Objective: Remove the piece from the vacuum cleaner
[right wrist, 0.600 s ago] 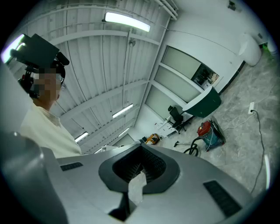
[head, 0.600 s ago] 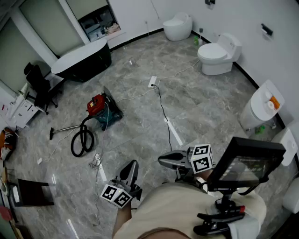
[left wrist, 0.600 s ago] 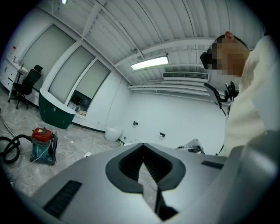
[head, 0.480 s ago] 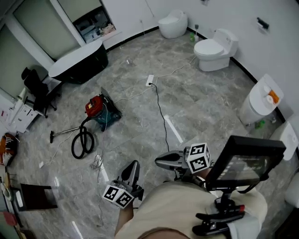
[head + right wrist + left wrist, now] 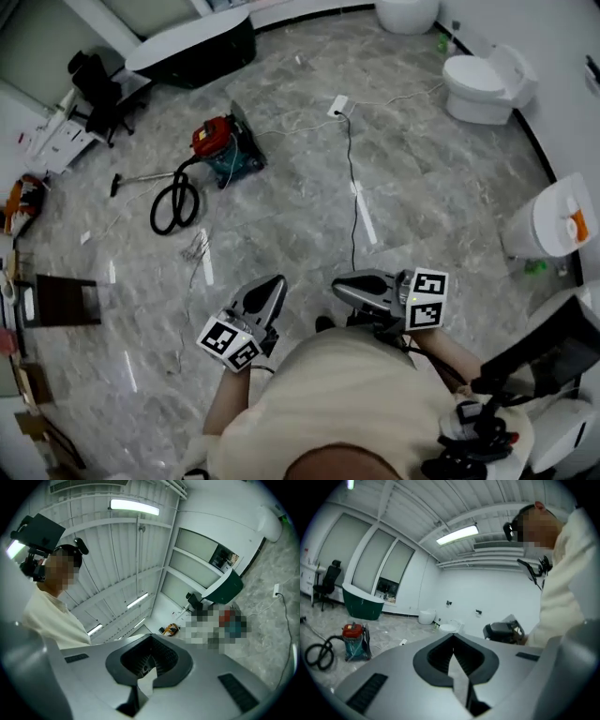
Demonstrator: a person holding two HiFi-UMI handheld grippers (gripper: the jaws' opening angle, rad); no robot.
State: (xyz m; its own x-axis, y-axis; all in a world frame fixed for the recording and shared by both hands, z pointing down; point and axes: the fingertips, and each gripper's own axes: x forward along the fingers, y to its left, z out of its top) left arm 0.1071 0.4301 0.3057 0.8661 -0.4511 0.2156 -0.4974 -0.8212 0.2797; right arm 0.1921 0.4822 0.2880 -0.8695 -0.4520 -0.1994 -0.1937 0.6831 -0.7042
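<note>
Our gaze has dipped; left gripper point(image 5: 271, 282) and right gripper point(image 5: 339, 285), closed and empty, hang far from the vacuum cleaner point(image 5: 223, 148), whose probably light, stiff wand point(image 5: 141, 176) we'd pinch mid-tube.

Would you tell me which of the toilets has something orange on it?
The toilet at the right edge; only it carries an orange item on top, unlike the two plain ones farther up.

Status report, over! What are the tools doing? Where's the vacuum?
Left tool shut, empty. Right tool shut, empty. Vacuum cleaner across floor, untouched. Black cable on floor ahead.
</note>
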